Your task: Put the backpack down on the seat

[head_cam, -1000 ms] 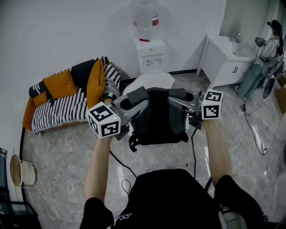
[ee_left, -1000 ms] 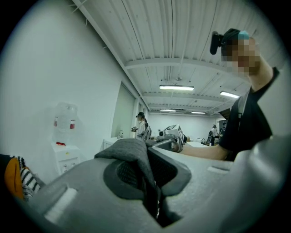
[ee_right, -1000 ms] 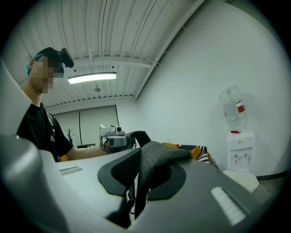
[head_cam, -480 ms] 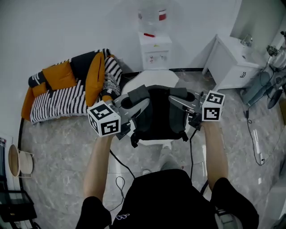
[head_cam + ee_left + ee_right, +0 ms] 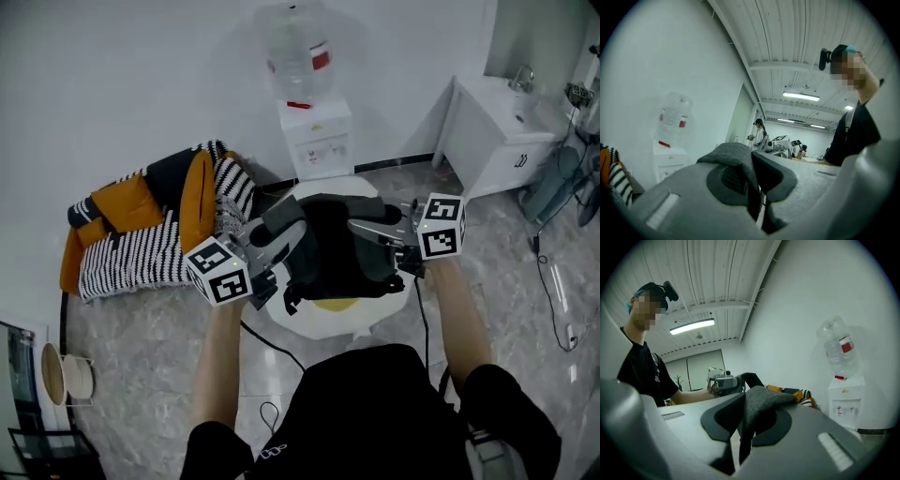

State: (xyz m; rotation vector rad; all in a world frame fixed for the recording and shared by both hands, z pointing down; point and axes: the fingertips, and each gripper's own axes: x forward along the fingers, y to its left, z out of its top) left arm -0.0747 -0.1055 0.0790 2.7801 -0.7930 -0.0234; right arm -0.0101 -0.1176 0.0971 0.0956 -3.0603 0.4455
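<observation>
L gripper (image 5: 270,239) & R gripper (image 5: 378,232): my fingers (image 5: 679,206) pinched narrow on straps (image 5: 764,404) of backpack (image 5: 330,251), which hangs over white seat (image 5: 314,323). Risk: a thin strap slips out, or it lands off-centre & tips off.

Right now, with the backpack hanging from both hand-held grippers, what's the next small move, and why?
Probably lower both together, without letting go. The left hand-held gripper and the right hand-held gripper each pinch a grey shoulder strap, and the backpack hangs directly over the white seat, seemingly not resting on it yet.
</observation>
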